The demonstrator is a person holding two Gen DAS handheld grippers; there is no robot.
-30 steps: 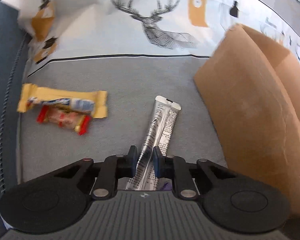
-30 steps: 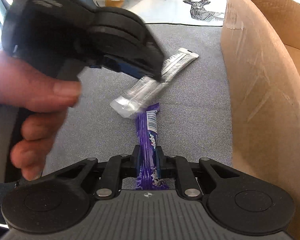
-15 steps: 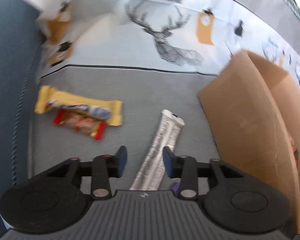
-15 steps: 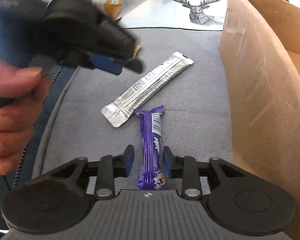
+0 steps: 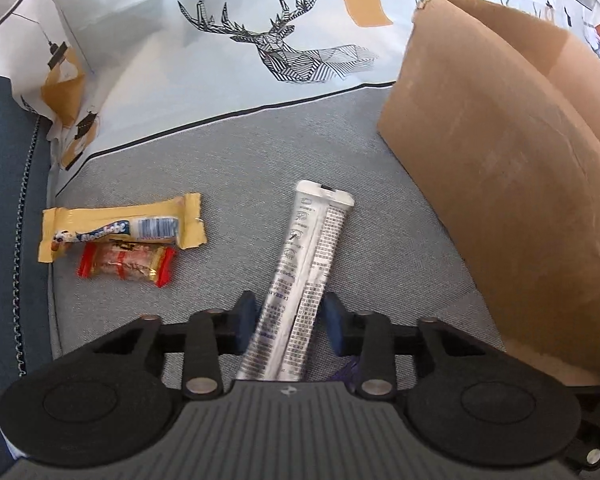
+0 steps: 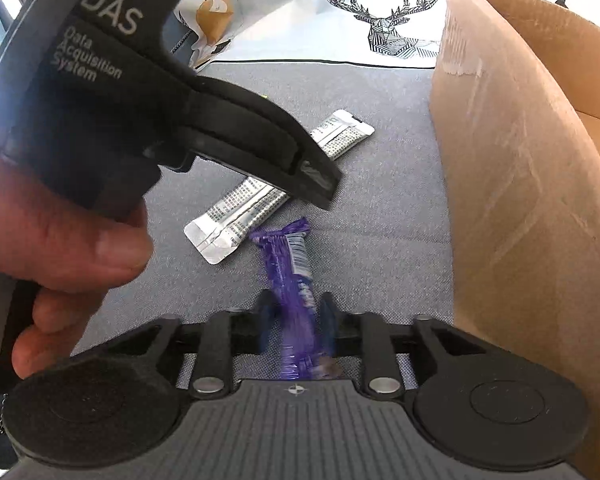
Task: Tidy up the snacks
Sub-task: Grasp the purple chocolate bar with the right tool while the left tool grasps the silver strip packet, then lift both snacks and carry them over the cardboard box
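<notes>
On a grey fabric cushion (image 5: 228, 168), snacks lie scattered beside a cardboard box (image 5: 500, 184), which stands at the right edge of both views. Behind the cushion hangs a white cloth printed with a stag (image 5: 292, 52).

From the left wrist view, far left, a yellow-wrapped bar (image 5: 120, 230) lies flat near the cushion's blue piping, and a red-ended candy (image 5: 126, 264) sits just beside it, touching its lower edge. Toward the centre, a long silver sachet (image 5: 304, 272) lies slightly slanted, its sealed top pointing away toward the box. The left tool (image 5: 290, 318) straddles the sachet's near half; its jaws are closing, with the sachet between the blue pads. The left pad looks to touch the sachet's edge, while a narrow gap shows at the right pad, so no firm grip is seen. A scrap of purple wrapper shows just under the right finger.

From the right wrist view, a person's hand (image 6: 56, 248) at far left holds the dark body of the left tool over the silver sachet, hiding its middle. Just right of the sachet's near end lies a purple-wrapped bar (image 6: 288, 264), close to it but apart. The right tool (image 6: 296, 324) brackets the bar's near end; its jaws are closing on the blurred purple wrapper, and whether the pads already press it cannot be told. The box wall rises well to the right.
</notes>
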